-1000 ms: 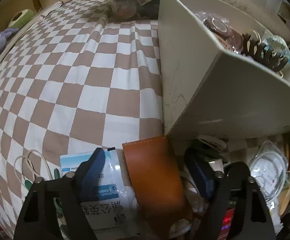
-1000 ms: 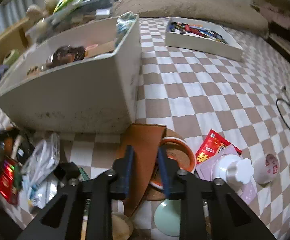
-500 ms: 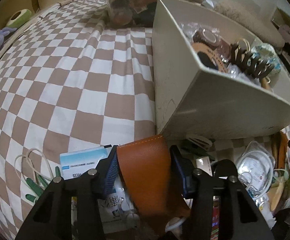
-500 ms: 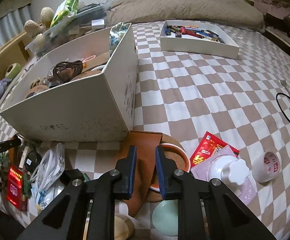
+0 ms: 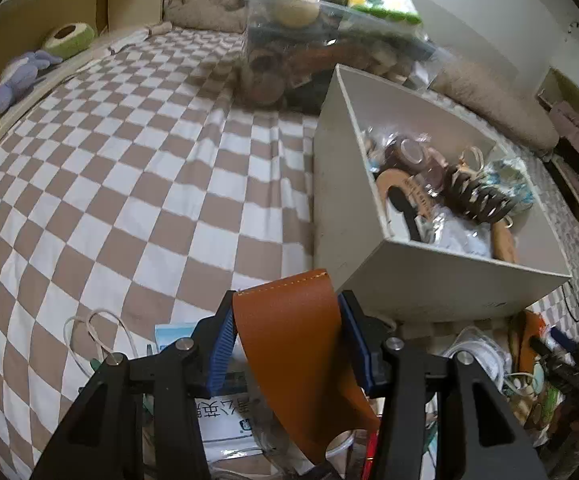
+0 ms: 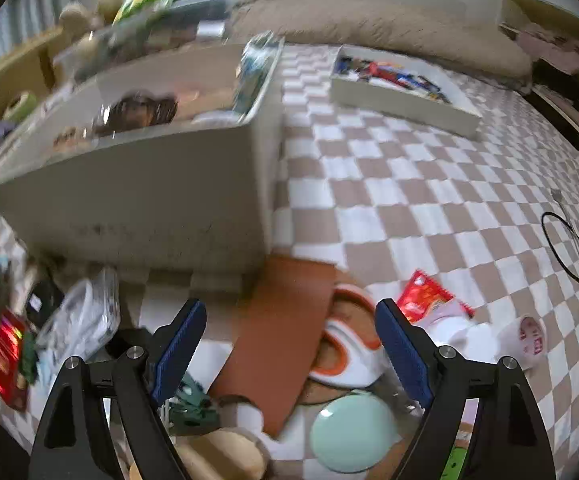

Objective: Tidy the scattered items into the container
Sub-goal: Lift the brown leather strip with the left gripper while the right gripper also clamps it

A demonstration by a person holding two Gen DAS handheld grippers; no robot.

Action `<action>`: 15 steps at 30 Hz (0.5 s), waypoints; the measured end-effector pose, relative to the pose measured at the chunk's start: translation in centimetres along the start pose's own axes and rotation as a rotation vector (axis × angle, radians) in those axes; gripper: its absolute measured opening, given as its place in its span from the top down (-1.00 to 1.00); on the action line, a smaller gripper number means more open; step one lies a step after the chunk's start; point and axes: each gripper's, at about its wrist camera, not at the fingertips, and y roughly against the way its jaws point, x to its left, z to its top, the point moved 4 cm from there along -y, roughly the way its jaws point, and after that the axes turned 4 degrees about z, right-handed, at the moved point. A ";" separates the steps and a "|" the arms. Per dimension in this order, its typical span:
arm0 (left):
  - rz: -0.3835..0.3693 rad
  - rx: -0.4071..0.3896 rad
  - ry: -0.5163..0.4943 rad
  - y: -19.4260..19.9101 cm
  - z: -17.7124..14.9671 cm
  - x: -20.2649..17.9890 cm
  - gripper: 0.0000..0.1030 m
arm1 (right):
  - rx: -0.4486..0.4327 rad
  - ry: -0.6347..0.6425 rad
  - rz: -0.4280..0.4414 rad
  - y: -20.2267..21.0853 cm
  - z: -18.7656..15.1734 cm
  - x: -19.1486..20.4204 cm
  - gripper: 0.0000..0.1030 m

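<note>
The bed [image 5: 121, 184] with its brown-and-white checked cover fills most of both views; on its left half, in the left wrist view, the cover lies bare as far as the wooden shelf [image 5: 49, 8] along the edge, and in the right wrist view another bare stretch runs right of the box toward a black cable loop [image 6: 569, 248]

The white box [image 5: 441, 280] stands on the cover with its near corner just above the left gripper [image 5: 287, 342]; hair clips, rings and wrapped bits fill its floor, and its near wall hides what lies close behind it. A flat white tray [image 6: 405, 96] of small coloured things sits well apart, further up the bed

The brown leather strap [image 5: 289, 344] is clenched between the left gripper's blue pads, its stitched end sticking up beside the box's lower corner. In the right wrist view the same strap [image 6: 285, 332] lies slanted between the jaws of the right gripper [image 6: 289, 340], which are opening, pads clear of it

Smaller clutter crowds the near edge: a white-and-orange bowl [image 6: 353, 356], a pale green lid [image 6: 353, 432], a red snack packet [image 6: 421, 292], a clear plastic bag [image 6: 81, 320]
</note>
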 end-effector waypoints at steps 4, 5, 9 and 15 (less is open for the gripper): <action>-0.024 -0.039 -0.001 1.0 0.4 -0.5 0.04 | 0.049 0.012 -0.044 -1.4 -0.3 0.4 -0.67; -0.030 -0.046 -0.002 1.2 0.5 -0.6 0.04 | 0.055 0.011 -0.049 -1.6 -0.3 0.4 -0.67; -0.047 -0.057 -0.008 1.6 0.5 -1.0 0.04 | 0.064 0.022 -0.082 -2.1 -0.4 0.0 -0.15; -0.050 -0.058 -0.009 1.6 0.4 -1.0 0.04 | 0.041 -0.042 0.013 -1.2 -0.1 -1.2 0.05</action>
